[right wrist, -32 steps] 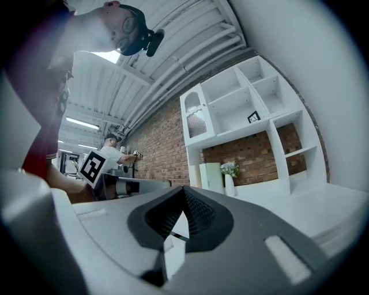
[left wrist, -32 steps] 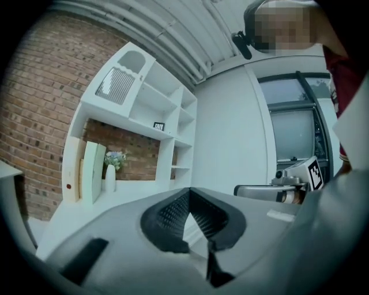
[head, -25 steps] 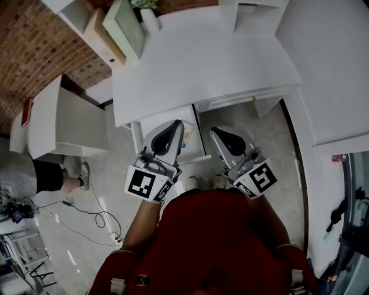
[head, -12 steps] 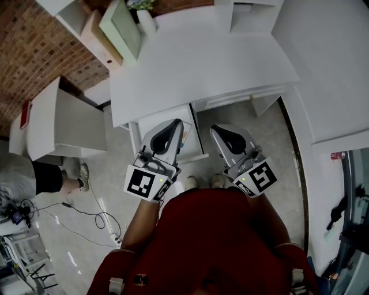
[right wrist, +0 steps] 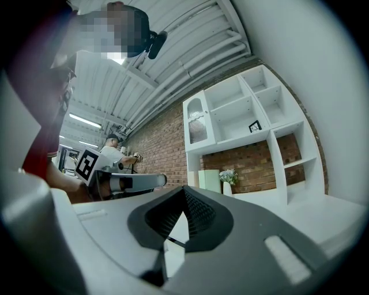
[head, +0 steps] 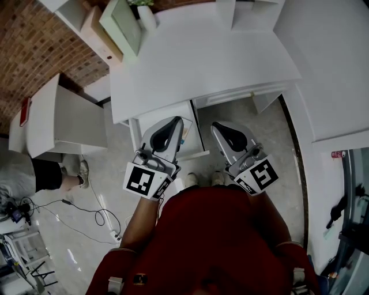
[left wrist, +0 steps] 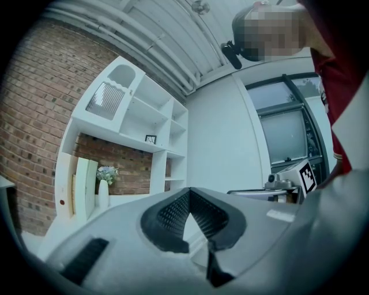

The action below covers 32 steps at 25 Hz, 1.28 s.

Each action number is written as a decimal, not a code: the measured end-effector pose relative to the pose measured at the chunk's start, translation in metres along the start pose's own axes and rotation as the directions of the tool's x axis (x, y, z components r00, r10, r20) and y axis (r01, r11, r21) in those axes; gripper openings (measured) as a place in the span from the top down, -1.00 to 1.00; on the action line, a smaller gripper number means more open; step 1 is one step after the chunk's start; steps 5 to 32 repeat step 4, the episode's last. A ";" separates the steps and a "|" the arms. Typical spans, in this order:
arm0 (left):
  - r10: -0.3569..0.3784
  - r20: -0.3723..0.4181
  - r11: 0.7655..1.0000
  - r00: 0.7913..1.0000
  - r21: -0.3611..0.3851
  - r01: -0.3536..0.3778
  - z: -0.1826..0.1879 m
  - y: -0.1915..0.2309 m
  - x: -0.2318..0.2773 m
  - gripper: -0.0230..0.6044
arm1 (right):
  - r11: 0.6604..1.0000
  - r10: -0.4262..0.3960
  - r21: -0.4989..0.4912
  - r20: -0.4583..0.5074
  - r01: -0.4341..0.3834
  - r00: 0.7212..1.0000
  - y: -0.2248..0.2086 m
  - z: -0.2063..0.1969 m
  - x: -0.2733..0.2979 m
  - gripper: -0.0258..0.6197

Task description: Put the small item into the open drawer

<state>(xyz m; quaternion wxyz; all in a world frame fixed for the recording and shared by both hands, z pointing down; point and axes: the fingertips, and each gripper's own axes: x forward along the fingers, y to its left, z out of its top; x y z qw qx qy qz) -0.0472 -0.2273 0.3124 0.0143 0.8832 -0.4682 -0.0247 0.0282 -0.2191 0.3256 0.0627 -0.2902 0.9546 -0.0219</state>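
I look down on a white desk (head: 202, 63) with an open drawer (head: 195, 154) pulled out below its front edge. My left gripper (head: 174, 122) hangs over that drawer, jaws shut with nothing between them. A small coloured thing (head: 183, 140) peeks out in the drawer beside its right side; I cannot tell what it is. My right gripper (head: 218, 125) is to the right of the drawer over the floor, also shut and empty. In the left gripper view the left gripper (left wrist: 189, 191) has its jaws meeting at the tip. The right gripper (right wrist: 184, 189) shows the same in its own view.
A white cabinet (head: 57, 121) stands left of the desk, with another person's leg (head: 52, 176) and cables (head: 98, 219) on the floor. A green board (head: 124, 26) and a vase (head: 144, 14) are at the desk's back. A white shelf unit (left wrist: 132, 132) lines the brick wall.
Both grippers stay almost where they were, still shut. Only the head view has shifted a little.
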 end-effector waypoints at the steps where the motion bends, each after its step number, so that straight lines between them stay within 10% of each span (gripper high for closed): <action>1: 0.003 -0.002 1.000 1.000 0.000 -0.003 0.000 0.001 0.000 0.92 | 1.000 0.000 0.000 -0.001 0.000 1.000 0.000 0.000 0.000 0.89; 32: 0.004 0.001 1.000 1.000 0.002 -0.004 0.000 0.001 -0.002 0.92 | 1.000 0.000 -0.001 -0.001 0.000 1.000 0.001 -0.002 -0.001 0.89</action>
